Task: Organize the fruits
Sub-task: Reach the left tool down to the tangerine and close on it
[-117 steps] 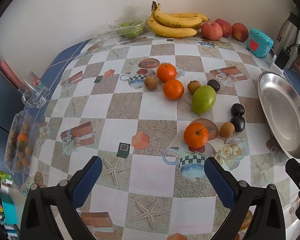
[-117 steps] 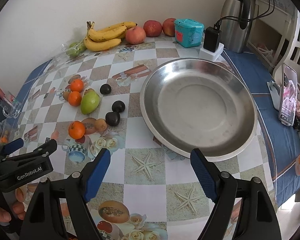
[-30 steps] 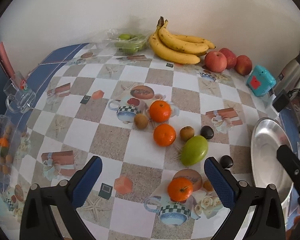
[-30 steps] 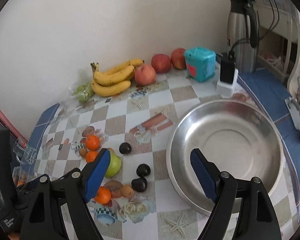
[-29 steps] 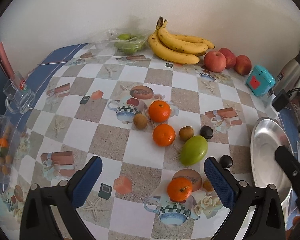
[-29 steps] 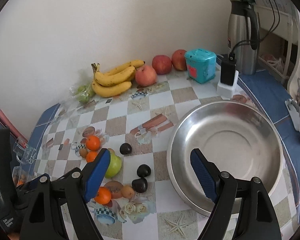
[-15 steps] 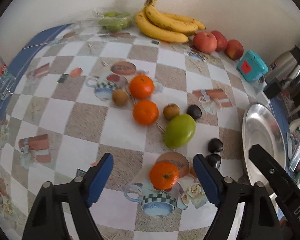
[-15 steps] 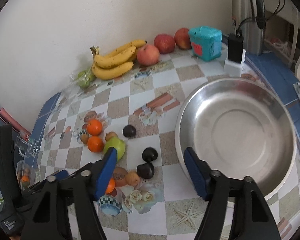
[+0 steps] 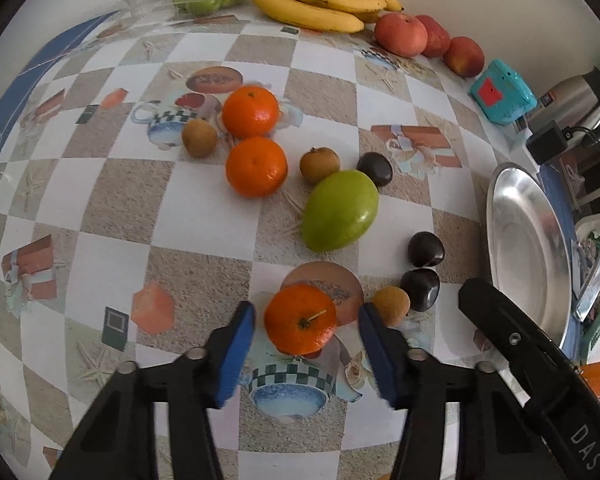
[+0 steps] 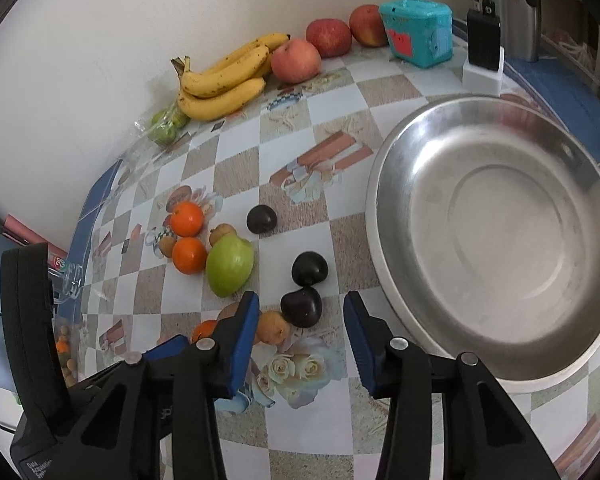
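Now L tongs (image 9: 306, 318) narrowing round orange (image 9: 300, 319), untouched; brown fruit (image 9: 391, 305) crowds R side.

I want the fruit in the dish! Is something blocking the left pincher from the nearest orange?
Nothing visible does. The round orange tangerine sits between the left gripper's closing blue pads, not yet touched.

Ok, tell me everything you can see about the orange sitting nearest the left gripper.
The nearest orange is round, bright orange, with dimpled glossy peel and a short green stem facing up. It sits on the patterned tablecloth, over a printed teacup. It lies between the blue pads of the left gripper, whose jaws have just been closing; gaps show on both sides, so nothing grips it. A small brown fruit lies close by.
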A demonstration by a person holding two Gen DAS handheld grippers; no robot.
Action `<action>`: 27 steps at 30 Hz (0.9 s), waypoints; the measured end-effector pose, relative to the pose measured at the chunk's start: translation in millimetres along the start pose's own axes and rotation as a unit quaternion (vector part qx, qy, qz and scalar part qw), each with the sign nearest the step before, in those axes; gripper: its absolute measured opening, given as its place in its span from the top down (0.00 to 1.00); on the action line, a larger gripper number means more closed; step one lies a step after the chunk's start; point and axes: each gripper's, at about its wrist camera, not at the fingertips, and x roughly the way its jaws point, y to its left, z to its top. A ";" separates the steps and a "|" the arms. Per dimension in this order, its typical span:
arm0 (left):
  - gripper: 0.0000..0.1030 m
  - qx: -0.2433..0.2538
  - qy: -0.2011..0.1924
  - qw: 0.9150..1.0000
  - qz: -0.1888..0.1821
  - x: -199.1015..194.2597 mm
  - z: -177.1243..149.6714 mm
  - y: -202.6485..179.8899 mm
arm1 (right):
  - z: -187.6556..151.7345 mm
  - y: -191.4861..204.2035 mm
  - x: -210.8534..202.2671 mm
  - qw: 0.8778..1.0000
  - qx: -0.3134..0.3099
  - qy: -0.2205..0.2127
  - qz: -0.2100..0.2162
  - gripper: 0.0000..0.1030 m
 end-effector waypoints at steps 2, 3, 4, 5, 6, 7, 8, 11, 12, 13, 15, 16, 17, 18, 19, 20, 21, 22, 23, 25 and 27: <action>0.50 0.001 0.001 1.000 0.001 1.1 0.1 0.0 | -0.5 0.3 1.4 1.000 0.001 0.002 -0.003 0.56; 0.51 0.002 0.001 1.000 0.003 1.2 0.0 -0.1 | -0.7 0.4 1.9 1.000 0.001 0.003 -0.004 0.56; 0.54 0.003 0.000 1.000 0.006 1.2 0.1 -0.1 | -0.9 0.4 2.3 1.000 0.002 0.004 -0.004 0.56; 0.58 0.002 -0.002 1.000 0.007 1.4 0.6 -0.1 | -1.1 0.5 2.7 1.000 0.002 0.005 -0.004 0.56; 0.60 0.002 -0.003 1.000 0.007 0.7 0.3 0.3 | -1.3 0.7 3.3 1.000 0.001 0.006 -0.006 0.56; 0.60 0.001 -0.002 1.000 0.006 0.3 0.1 1.2 | -1.5 0.7 3.9 1.000 0.001 0.007 -0.007 0.56; 0.60 0.000 -0.002 1.000 0.006 0.1 -0.2 1.5 | -1.6 0.7 4.4 1.000 0.001 0.008 -0.008 0.56; 0.60 0.001 -0.001 1.000 0.006 -0.1 -0.7 1.0 | -2.0 -1.1 6.3 1.000 0.006 0.012 -0.009 0.56; 0.60 0.000 0.001 1.000 0.004 0.4 -0.8 1.6 | -2.1 -1.8 7.1 1.000 0.007 0.013 -0.011 0.56; 0.60 -0.002 0.002 1.000 0.001 1.0 -1.0 2.1 | -2.3 -2.9 7.9 1.000 0.010 0.015 -0.013 0.56; 0.60 -0.006 0.006 1.000 -0.002 2.1 -1.3 3.1 | -2.6 -4.8 9.7 1.000 0.014 0.018 -0.017 0.56; 0.60 -0.008 0.007 1.000 -0.003 2.9 -1.3 3.4 | -3.0 -5.8 11.0 0.999 0.016 0.021 -0.020 0.56; 0.60 -0.010 0.008 1.000 -0.005 3.0 -1.3 4.3 | -3.5 -6.3 12.1 0.999 0.017 0.022 -0.021 0.56; 0.61 -0.011 0.008 1.000 -0.006 2.9 -1.4 4.6 | -4.0 -6.9 13.5 0.999 0.018 0.025 -0.022 0.56; 0.61 -0.012 0.008 1.000 -0.007 2.6 -1.5 4.7 | -4.5 -7.2 14.5 0.999 0.018 0.026 -0.023 0.56; 0.61 -0.014 0.008 1.000 -0.008 2.4 -1.6 5.3 | -4.8 -7.2 14.9 0.999 0.018 0.027 -0.024 0.56; 0.61 -0.015 0.008 1.000 -0.009 2.4 -1.5 5.6 | -5.1 -7.1 15.1 0.999 0.017 0.028 -0.026 0.56; 0.62 -0.019 0.008 1.000 -0.011 1.8 -1.5 6.9 | -5.3 -7.0 15.2 0.999 0.017 0.028 -0.026 0.56; 0.62 -0.023 0.008 1.000 -0.014 0.8 -1.5 8.8 | -5.5 -6.9 15.6 0.999 0.016 0.028 -0.026 0.56; 0.62 -0.030 0.003 0.999 -0.016 -2.4 -0.5 12.3 | -5.9 -7.0 16.7 0.999 0.018 0.031 -0.024 0.56; 0.62 -0.037 -0.005 0.999 -0.015 -7.3 0.6 17.7 | -6.8 -6.7 18.3 0.999 0.019 0.035 -0.024 0.56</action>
